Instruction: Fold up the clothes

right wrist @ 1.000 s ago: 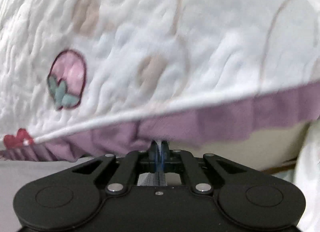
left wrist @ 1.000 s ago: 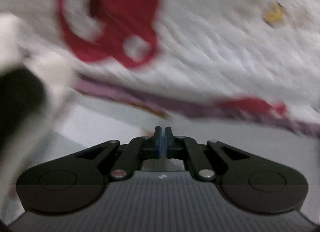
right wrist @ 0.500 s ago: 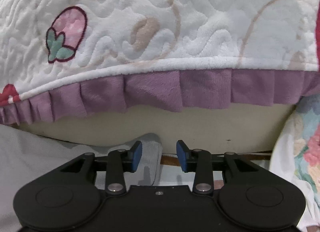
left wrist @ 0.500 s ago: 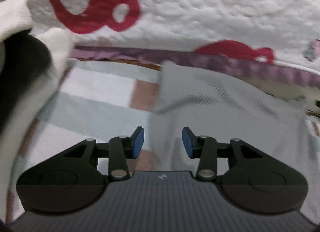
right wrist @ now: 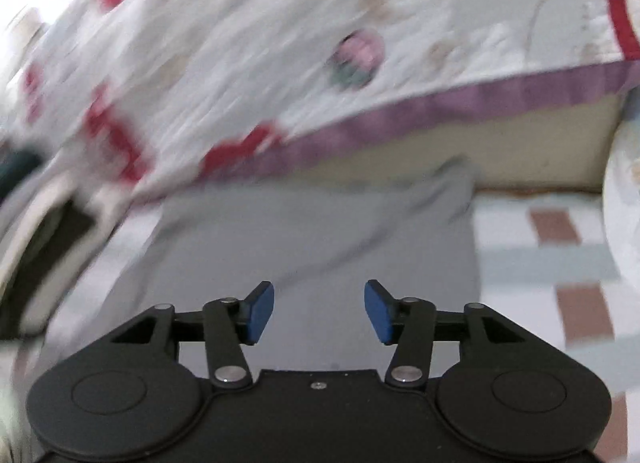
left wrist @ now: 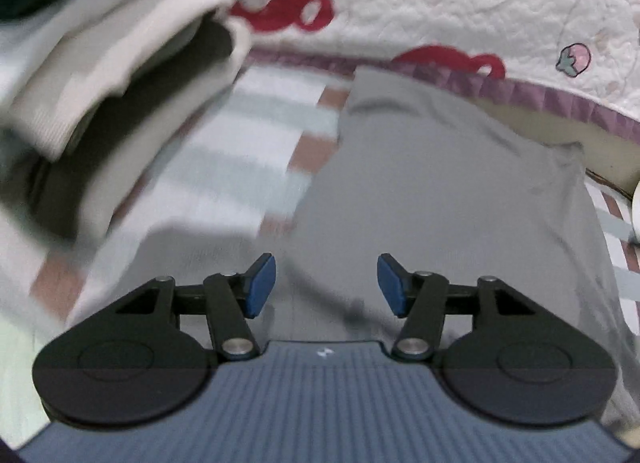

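Both the left gripper (left wrist: 326, 285) and right gripper (right wrist: 319, 311) gape empty above the grey garment (left wrist: 440, 183), whose far edge touches the quilt's purple frill (right wrist: 440, 111) on the checked sheet (right wrist: 560, 263).

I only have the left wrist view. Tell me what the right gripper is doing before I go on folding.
Observer: The right gripper is open, jaws apart, holding nothing, over the grey garment.
Operator: Report what lies right of the garment.
Observer: A broad stretch of checked sheet with brown squares.
Operator: Say what is beyond that.
Observer: A white bundle with a faint floral print, at the frame's right edge.
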